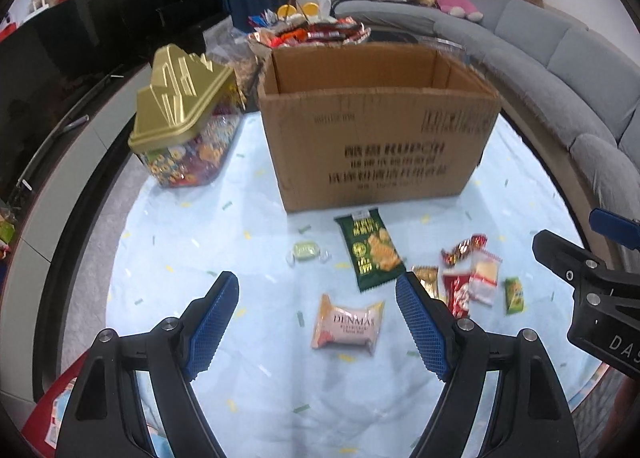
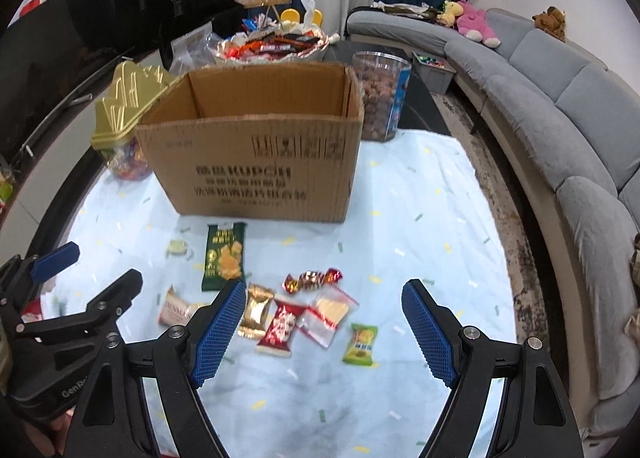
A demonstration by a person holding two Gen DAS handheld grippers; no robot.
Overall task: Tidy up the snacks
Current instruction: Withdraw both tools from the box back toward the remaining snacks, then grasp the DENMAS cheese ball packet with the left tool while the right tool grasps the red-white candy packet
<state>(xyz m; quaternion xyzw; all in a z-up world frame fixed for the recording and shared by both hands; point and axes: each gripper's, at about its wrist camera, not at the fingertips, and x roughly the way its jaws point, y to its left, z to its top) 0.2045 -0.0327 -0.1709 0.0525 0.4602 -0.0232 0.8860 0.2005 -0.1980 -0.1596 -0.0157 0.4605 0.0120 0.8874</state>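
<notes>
The snacks lay scattered on the pale blue cloth (image 1: 180, 258) just in front of the open cardboard box (image 1: 376, 146), which stood at the far side with its top open, probably so that packets could be dropped straight in; no packet could be seen inside it from these views. Nearest the box lay the dark green packet (image 1: 370, 254), with a small pale green candy (image 1: 307, 251) to its left. Nearer still was the pink Denmark packet (image 1: 347, 325), and to the right a loose cluster: a gold sachet (image 2: 256, 310), a red packet (image 2: 280, 328), a clear pouch with a red edge (image 2: 328, 312), a green-yellow sachet (image 2: 361, 344) and a red foil-wrapped candy (image 2: 313, 279) just beyond them. A gold-lidded jar (image 1: 180, 126) stood left of the box and a clear tub of brown balls (image 2: 380, 96) behind its right corner. The left gripper (image 1: 318, 328) hovered low over the cloth, tilted forward, its jaws spread wide and empty, with the pink packet lying between the fingers' line. The right gripper (image 2: 324, 334) was posed alike beside it, jaws released and holding nothing, framing the cluster. Judging by this, sorting had barely begun, each gripper lined up on its own pick
</notes>
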